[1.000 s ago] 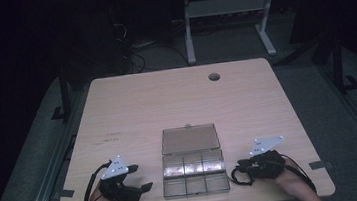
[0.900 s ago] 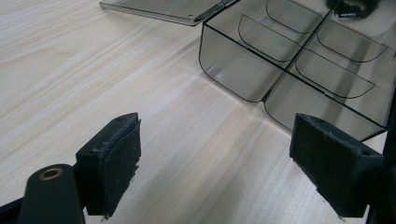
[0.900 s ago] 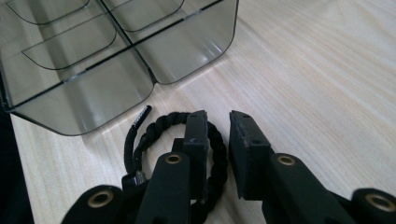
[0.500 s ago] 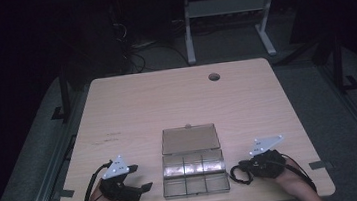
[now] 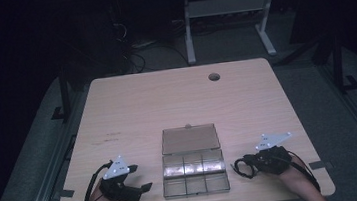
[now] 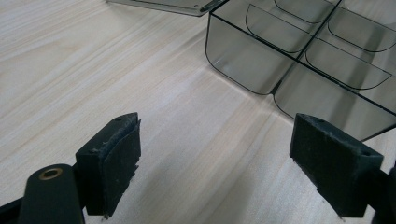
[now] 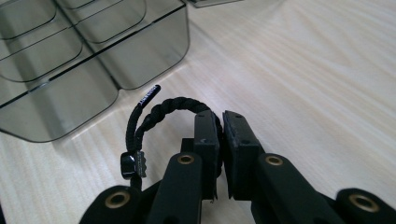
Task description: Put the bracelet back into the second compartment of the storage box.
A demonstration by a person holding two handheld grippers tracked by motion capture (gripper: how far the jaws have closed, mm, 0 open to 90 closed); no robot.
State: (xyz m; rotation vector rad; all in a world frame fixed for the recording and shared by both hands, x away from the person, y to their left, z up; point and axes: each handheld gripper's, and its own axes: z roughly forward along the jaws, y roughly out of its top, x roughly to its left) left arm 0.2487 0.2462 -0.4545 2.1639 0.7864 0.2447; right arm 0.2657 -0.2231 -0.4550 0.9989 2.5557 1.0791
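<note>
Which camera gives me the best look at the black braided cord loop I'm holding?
The right gripper view: the black braided cord loop arches up close, pinched between the right gripper's fingers, beside the clear compartment box. The high view shows it as a small dark ring at the gripper's tip.

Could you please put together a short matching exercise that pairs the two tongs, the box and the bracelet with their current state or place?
Things:
1. left tongs
2. right tongs
3. clear compartment box
4. black braided bracelet

States or places:
a. lid laid open on the table
b. pinched between closed jaws
c. jaws wide apart over bare wood
d. closed on a cord, to the right of the box

Pairs: 1-c, 2-d, 3-a, 4-b
</note>
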